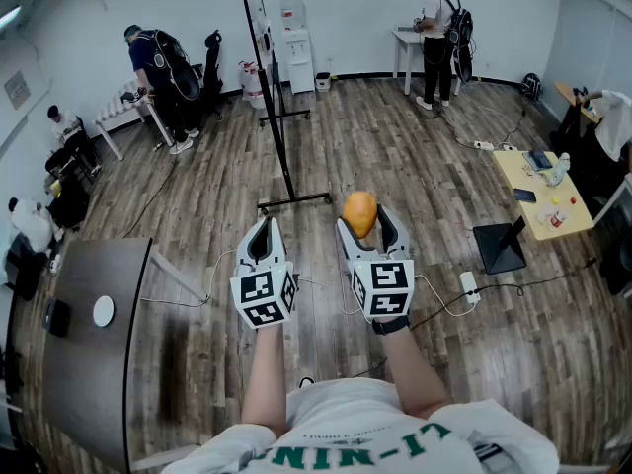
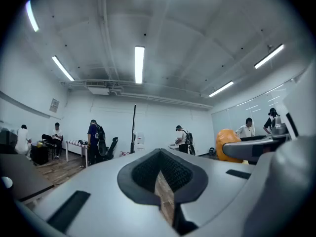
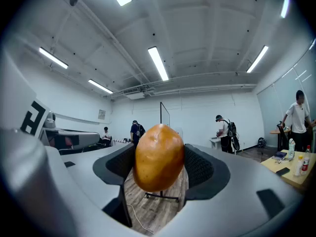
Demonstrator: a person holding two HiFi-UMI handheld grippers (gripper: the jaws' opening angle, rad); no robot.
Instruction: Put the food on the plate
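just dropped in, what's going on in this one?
A person stands on a wood floor in an open room, holding both grippers out level. The right gripper is closed on a rounded orange-brown food item, held up in the air. The left gripper is shut with nothing in it. A dark table at the person's left carries a white round object, possibly the plate. The food is not on it yet.

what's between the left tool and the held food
Nothing, in the head view: only bare wood floor separates the left tool from the orange food gripped by the right tool.
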